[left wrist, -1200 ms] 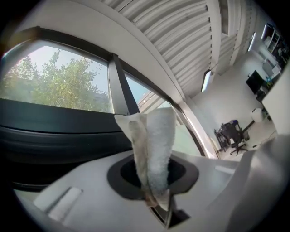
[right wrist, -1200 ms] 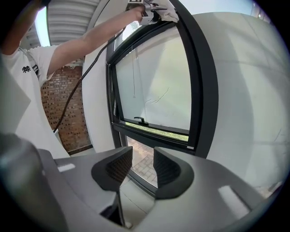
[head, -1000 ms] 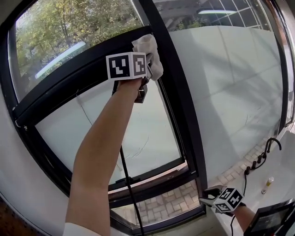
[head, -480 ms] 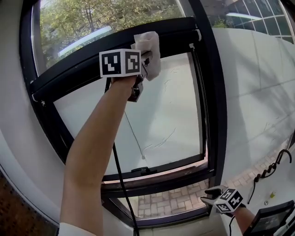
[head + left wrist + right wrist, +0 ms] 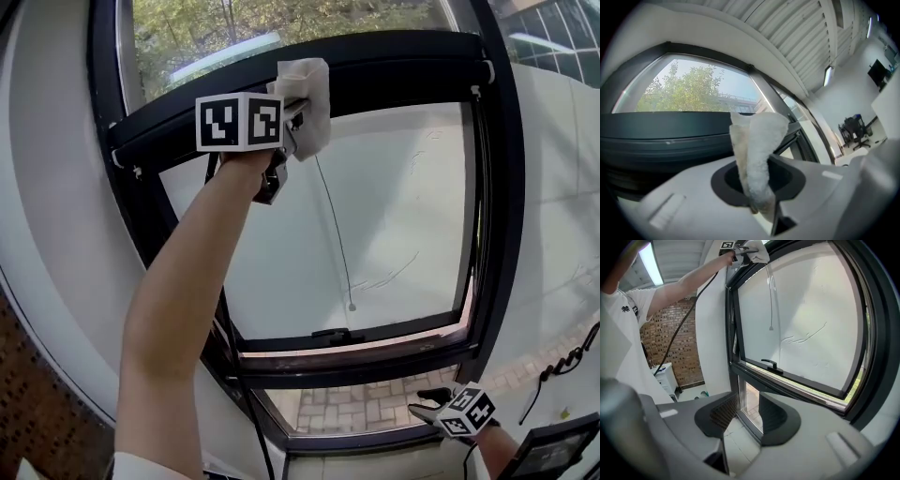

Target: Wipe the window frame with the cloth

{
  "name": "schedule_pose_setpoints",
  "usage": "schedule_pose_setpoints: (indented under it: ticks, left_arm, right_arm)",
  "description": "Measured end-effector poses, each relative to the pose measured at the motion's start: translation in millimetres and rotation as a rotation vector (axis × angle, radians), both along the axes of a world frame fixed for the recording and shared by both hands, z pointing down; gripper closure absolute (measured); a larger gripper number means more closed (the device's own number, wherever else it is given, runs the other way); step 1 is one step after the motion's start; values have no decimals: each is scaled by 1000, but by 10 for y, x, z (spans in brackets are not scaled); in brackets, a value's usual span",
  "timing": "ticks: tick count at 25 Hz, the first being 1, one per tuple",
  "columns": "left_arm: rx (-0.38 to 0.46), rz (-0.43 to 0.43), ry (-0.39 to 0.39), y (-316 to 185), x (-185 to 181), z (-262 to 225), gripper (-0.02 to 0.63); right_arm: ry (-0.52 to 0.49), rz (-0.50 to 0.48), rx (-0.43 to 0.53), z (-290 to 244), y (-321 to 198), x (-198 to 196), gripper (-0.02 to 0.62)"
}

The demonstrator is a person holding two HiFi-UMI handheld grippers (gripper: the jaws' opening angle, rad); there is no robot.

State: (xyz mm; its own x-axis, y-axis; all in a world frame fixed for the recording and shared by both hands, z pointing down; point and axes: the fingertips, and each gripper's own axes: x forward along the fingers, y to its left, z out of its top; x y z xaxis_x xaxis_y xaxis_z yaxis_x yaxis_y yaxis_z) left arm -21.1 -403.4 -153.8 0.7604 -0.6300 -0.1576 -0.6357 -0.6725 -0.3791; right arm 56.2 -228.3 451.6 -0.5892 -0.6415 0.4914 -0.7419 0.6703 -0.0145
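overhead, we reach our left gripper (image 5: pixel 295 114) up to the window frame (image 5: pixel 403 67), its jaws clenched on the cloth (image 5: pixel 307 98). the white cloth stands up from between the jaws in a bunched fold, and its upper end lies against the frame's dark top bar, just ahead of the jaw tips. in the left gripper view the cloth fills the gap between the two jaws and rises past them. the dark bar runs across directly behind it, and leafy trees (image 5: pixel 689 93) show through the glass above. our bare arm (image 5: pixel 187 309) stretches up beneath the gripper. a thin cord (image 5: pixel 337 234) hangs down the pale pane, below and to the right of the clenched jaws, and ends in a small bead.

our right gripper (image 5: pixel 429 397) hangs low, well apart from the cloth, near the frame's bottom corner. its jaws are released, with nothing gripped between them. through their gap in the right gripper view we see the frame's lower edge and a strip of paving (image 5: pixel 361 405) outside. above and ahead of those parted jaws, a black window handle (image 5: pixel 771 365) sits on the sash's bottom rail. off to the left of them stands a brick wall (image 5: pixel 670 348).
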Motion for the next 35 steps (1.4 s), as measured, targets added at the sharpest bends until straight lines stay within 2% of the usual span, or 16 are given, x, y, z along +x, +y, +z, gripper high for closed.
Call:
schedule_pose_setpoints:
  ticks: [13,21,26,30,35]
  left_arm:
    - [2,-112,8,-333,-1665,-25,515]
    - [6,-217,-22,-471,-2562,-29,515]
    - [23,-314,-52,-526,-3087,-51,515]
    - [63,-423,-121,-568,-3474,-62,515]
    - [185,-545,-294,-508,-3645,-141,515]
  right_arm:
    - [13,-54,-24,37,-293,-892,449]
    - [9,-79,-29,66,-406,-1343,449]
    - [10,-97,-26,74,-460,-1614,449]
    - [11,-106,-26,92,-479,-1801,449]
    - [12,-110,-32,102,-465,-1951,449]
